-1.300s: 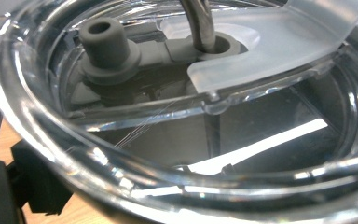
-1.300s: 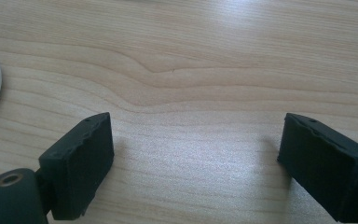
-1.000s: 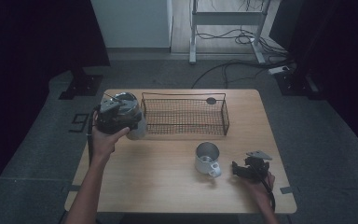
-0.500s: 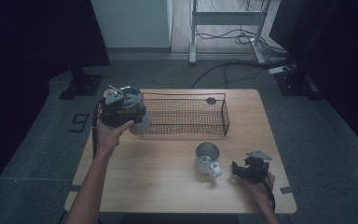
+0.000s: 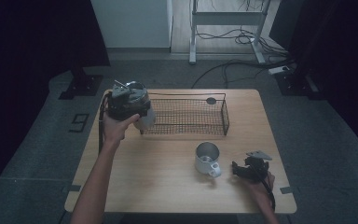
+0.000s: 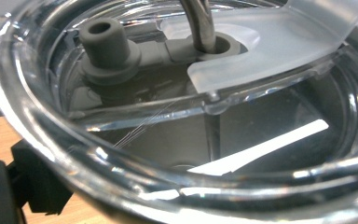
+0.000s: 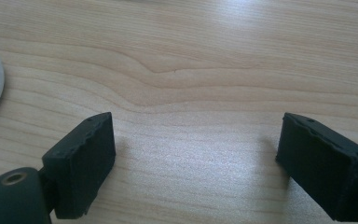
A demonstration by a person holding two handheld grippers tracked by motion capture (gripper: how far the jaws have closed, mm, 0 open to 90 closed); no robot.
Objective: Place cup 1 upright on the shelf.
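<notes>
**Clear-lidded tumbler held aloft at the basket's corner**

A tumbler (image 5: 139, 105) with a clear lid and a metal straw (image 6: 199, 23) hangs above the far left part of the desk (image 5: 168, 186), carried in the left tongs (image 5: 123, 103) just beside the left end of the wire basket (image 5: 186, 114). In the left gripper view the lid (image 6: 177, 107) sits hard against the camera, a grey stopper (image 6: 103, 44) standing next to the straw's hole; one black jaw edges in at the lower left, pressed to the tumbler's wall, so the tongs appear clamped on it, though the contact itself is hidden.

The risks lie in that grip and in the tilt. The wall looks smooth and rounded, and it could slide out if the hold is shallow. The straw sits loosely in its hole and may swing or drop if the tumbler tips further. A low pass could also catch the basket's rim.

Nearer the person, a metal mug (image 5: 207, 158) stands well apart. The right tongs (image 5: 249, 169) rest on the desk beside it, jaws spread wide and holding nothing; a careless sweep there could knock the mug.
</notes>
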